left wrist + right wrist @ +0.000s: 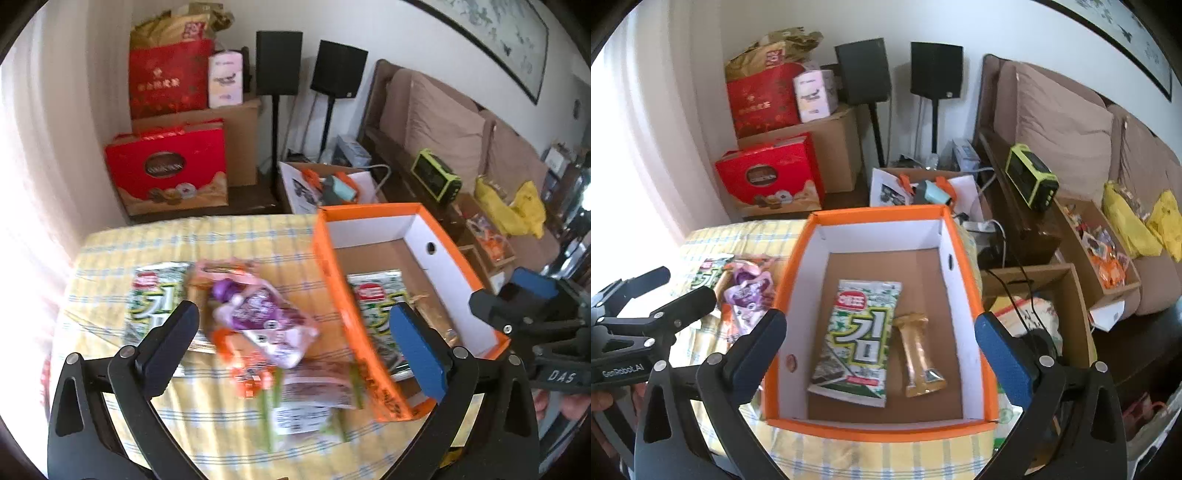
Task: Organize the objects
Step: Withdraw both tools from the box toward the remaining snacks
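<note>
Both sets of fingers (417, 347) (1001, 354) wide apart, empty.

Motion blur smears the snack packets (258, 321) on the worktop (229, 236); their print is unreadable, and the lowest packet's (314, 402) contents are indistinct.

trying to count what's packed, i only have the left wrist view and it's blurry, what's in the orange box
Observer: A seaweed packet lies flat on the floor of the orange box.
Operator: anything next to it
Observer: A tan wrapped snack bar lies just right of the seaweed packet.
Operator: is the right gripper holding something
Observer: No, the right gripper is open and empty above the box.
</note>
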